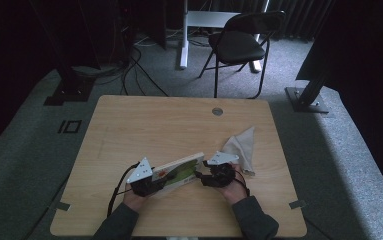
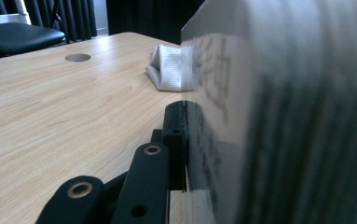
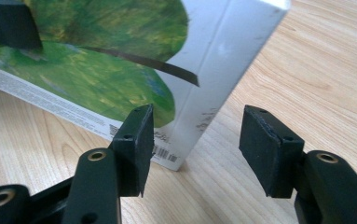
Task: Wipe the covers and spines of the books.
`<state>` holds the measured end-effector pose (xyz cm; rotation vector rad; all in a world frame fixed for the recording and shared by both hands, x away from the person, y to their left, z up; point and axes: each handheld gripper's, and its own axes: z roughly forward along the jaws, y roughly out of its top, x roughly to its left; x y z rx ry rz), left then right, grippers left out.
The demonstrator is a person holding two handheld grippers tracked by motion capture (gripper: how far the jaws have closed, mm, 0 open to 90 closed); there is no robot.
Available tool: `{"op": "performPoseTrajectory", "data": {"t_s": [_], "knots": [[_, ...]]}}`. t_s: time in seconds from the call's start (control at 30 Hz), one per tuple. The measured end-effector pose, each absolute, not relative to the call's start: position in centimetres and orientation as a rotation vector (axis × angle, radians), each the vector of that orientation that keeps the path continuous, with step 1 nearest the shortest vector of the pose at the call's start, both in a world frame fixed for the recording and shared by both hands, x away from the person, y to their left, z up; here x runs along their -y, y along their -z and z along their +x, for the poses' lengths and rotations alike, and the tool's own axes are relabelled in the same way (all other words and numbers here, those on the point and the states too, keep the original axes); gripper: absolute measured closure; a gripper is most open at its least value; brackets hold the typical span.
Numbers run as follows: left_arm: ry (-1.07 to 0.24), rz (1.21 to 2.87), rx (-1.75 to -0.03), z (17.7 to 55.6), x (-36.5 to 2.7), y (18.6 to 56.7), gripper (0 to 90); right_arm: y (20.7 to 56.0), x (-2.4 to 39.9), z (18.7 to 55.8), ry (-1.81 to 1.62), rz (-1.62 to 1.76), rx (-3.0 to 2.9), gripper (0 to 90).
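Step in hand, as judged: a two-handed hold on the book (image 1: 178,171), one end already secured, the other being approached

The book is lying near the person's edge of the wooden table (image 1: 144,125), running at a slant between the two grippers. The high view is showing its white edge and a green cover; the right gripper view is showing a green leaf picture, a barcode strip and the white spine

The left gripper (image 1: 148,187) is clamping the near-left end of the book. In the left gripper view one black jaw is pressing flat against the printed face, and the book's bulk is hiding the opposite jaw. Jaws drawn right in on it, so reading this as a firm pinch

The right gripper (image 3: 192,149) is standing about half open, with nothing in its grasp. Its jaws are flanking the corner of the spine, one jaw lying in front of the cover, the other over bare table. Pads are not touching the book as far as visible

A folded grey cloth (image 1: 242,146) is lying just beyond the right gripper, apart from the book

Next move, as judged: right gripper needing to advance so the spine corner sits squarely between the pads, then close; left grip holding steady so the book is not pivoting. Risk: the far jaw nudging the book instead of straddling it
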<state>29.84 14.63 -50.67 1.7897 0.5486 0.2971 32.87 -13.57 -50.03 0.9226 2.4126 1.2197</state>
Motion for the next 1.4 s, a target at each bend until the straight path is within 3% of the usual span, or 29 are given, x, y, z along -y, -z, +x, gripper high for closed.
{"op": "performPoseTrajectory", "data": {"t_s": [0.4,0.93,1.4], "knots": [[-0.307,1.790,-0.545,29.1,-15.2,50.3,77.7,49.4,14.8,33.1,-1.178,0.948,-2.341,45.1],[-0.297,1.789,-0.505,28.4,-15.2,49.8,77.7,48.7,21.1,34.3,-1.114,1.160,-2.121,44.3],[-0.262,1.817,-0.459,28.0,-14.6,49.9,77.7,50.3,24.3,36.5,-1.031,1.329,-2.015,37.5]]}}
